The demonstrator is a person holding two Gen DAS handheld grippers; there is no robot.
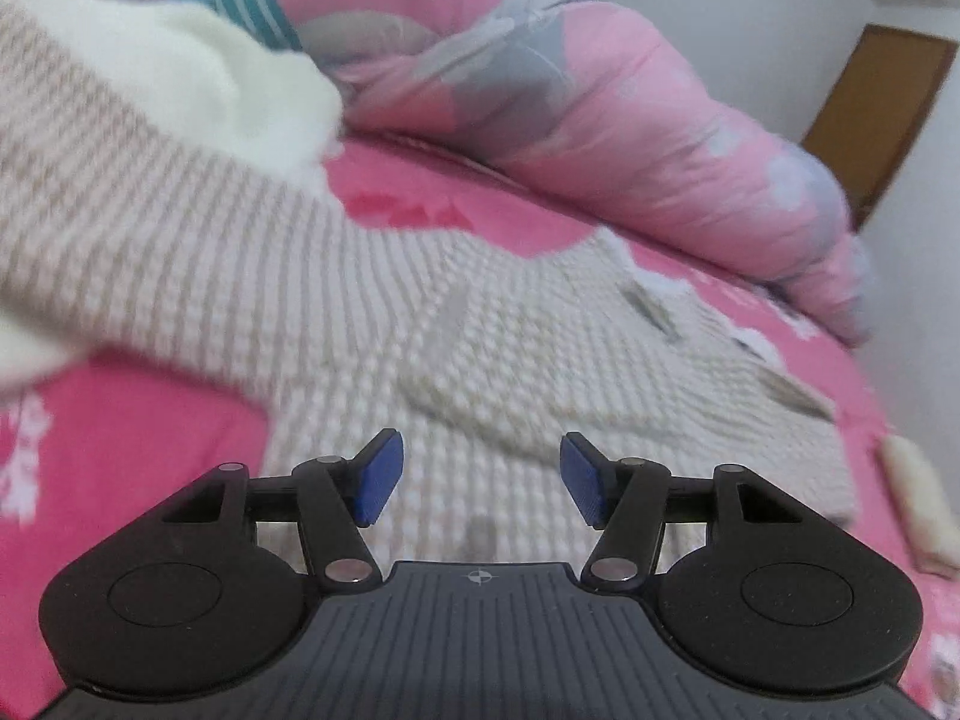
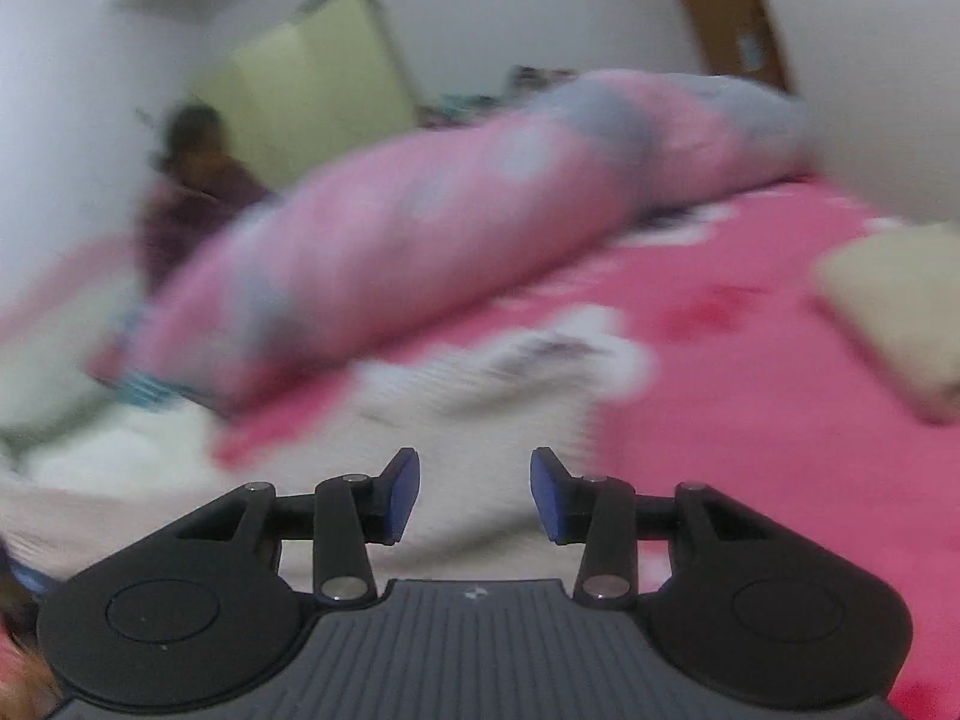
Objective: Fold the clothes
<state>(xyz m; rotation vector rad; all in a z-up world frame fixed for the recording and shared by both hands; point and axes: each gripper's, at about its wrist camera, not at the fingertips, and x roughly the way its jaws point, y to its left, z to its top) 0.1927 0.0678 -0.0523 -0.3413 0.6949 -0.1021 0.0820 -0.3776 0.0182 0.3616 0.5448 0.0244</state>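
Bed (image 1: 150,450) under pink floral sheet, carrying everything. Rolled pink-and-grey quilt (image 1: 570,96) along far side, well apart from work area. Knit sweater (image 1: 288,276), beige-and-white ribbed, spread across bed middle in left wrist view; one part with fluffy white lining (image 1: 198,78) raised and turned over at upper left, patch pocket (image 1: 576,360) flat toward right. Same sweater in right wrist view as blurred pale cloth (image 2: 480,420) just ahead of tongs. Small pale folded item (image 2: 894,324) at right edge of bed, apart from sweater. Person in dark top (image 2: 192,192) seated beyond bed, blurred. Left tongs (image 1: 482,477) about half open, nothing between pads, hovering over sweater body. Right tongs (image 2: 474,495) partly open, empty, cloth ahead but not gripped. Likely step: regrasp for next fold, judged only from both tongs empty above cloth. To do well: pick hem or side edge, not mid-panel; pinch one layer only; matched points both sides so fold line stays straight; lay raised lined part flat first to avoid a lump; keep clear of quilt. Containers: none visible, nothing to report inside any.
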